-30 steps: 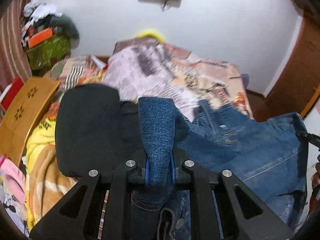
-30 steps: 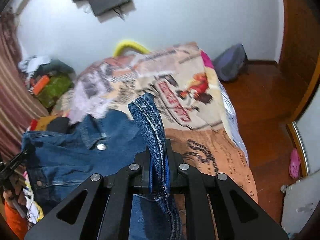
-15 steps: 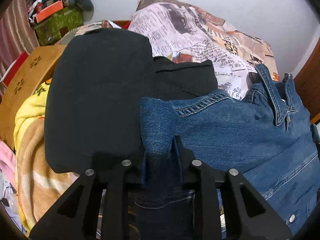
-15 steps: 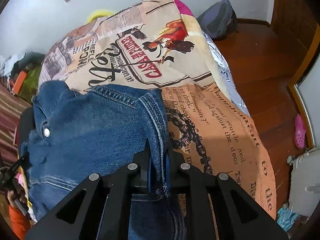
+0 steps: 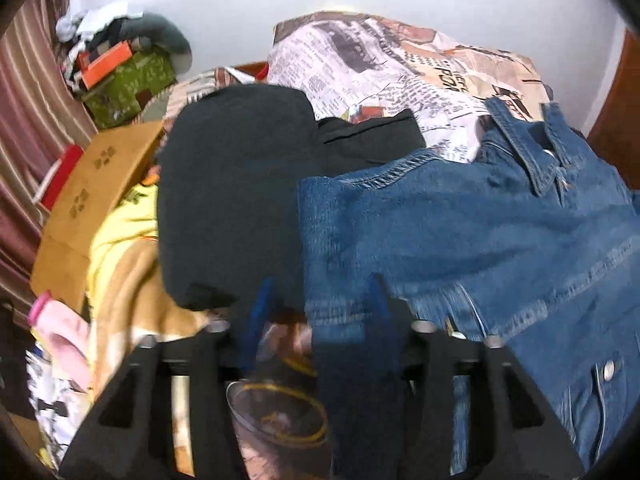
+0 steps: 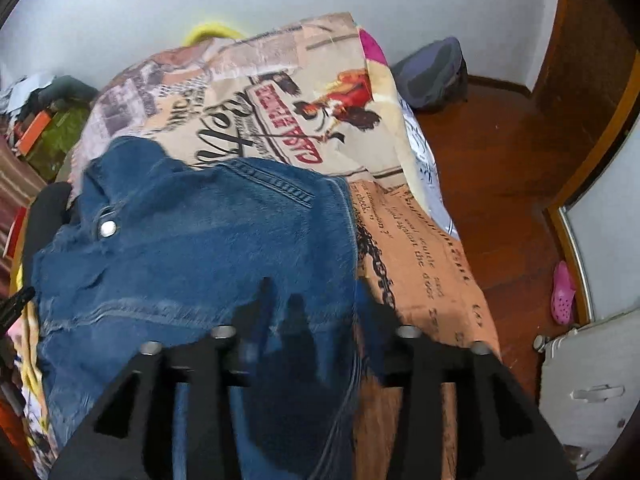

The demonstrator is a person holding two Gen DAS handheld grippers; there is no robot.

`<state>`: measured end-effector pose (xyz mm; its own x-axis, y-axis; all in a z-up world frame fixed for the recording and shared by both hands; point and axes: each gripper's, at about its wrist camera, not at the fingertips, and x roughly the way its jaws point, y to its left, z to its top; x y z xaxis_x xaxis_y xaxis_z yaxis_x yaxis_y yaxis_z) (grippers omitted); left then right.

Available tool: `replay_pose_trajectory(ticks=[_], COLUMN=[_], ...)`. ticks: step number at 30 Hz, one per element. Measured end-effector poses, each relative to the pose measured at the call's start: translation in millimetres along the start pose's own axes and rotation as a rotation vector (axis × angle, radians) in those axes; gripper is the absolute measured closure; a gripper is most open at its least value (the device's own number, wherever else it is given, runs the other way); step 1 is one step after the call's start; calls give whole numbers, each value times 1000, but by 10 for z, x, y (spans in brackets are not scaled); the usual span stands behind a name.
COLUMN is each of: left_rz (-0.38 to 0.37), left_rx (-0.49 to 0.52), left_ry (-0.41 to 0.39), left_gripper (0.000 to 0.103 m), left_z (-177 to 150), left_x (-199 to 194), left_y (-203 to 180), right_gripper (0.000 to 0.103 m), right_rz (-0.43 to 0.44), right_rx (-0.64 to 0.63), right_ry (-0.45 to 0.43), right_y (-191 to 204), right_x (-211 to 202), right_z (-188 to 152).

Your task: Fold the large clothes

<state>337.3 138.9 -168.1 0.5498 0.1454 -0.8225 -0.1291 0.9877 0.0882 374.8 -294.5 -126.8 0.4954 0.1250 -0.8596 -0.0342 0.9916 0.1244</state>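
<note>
A blue denim jacket [image 5: 460, 232] lies spread on the bed, collar toward the far end; it also shows in the right wrist view [image 6: 192, 256]. My left gripper [image 5: 320, 300] is open, its blue-padded fingers apart over the jacket's left shoulder corner. My right gripper [image 6: 316, 304] is open over the jacket's right edge, fingers apart with denim below them. Neither holds cloth. A folded black garment [image 5: 232, 200] lies just left of the jacket.
The bed has a newspaper-print cover [image 6: 304, 112]. A wooden board [image 5: 96, 184], yellow blanket [image 5: 120, 248] and clutter sit at left. A wooden floor [image 6: 500, 168], grey bag [image 6: 432, 72], pink shoe [image 6: 564, 292] and white case [image 6: 592, 392] lie to the right.
Both grippers lowered the jacket's shoulders onto the bed, then opened and let go. The denim that was pinched between each pair of fingers now lies flat.
</note>
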Motion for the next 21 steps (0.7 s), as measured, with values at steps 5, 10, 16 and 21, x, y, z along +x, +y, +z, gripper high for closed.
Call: replay_pose_trajectory(ticks=[5,10,16,21], left_rz=[-9,-62,-167,-169], left_rx=[42,24,-72,-109], left_ry=[-15,16,102,175], left_gripper=[34,31,30,30], left_z=[-150,-389,-761,-1090], left_x=[-304,-547,-578,-498], left_y=[-61,-51,80,166], right_gripper=[54,54,54,54], right_rz=[-10,25,73,71], right_rx=[-59,-74,-64,-48], right_ry=[-65,-93,-88,-62], right_y=[84,125,103,30], right_x=[-396,-682,-895,-902], right_z=[-153,-336,-590,-835])
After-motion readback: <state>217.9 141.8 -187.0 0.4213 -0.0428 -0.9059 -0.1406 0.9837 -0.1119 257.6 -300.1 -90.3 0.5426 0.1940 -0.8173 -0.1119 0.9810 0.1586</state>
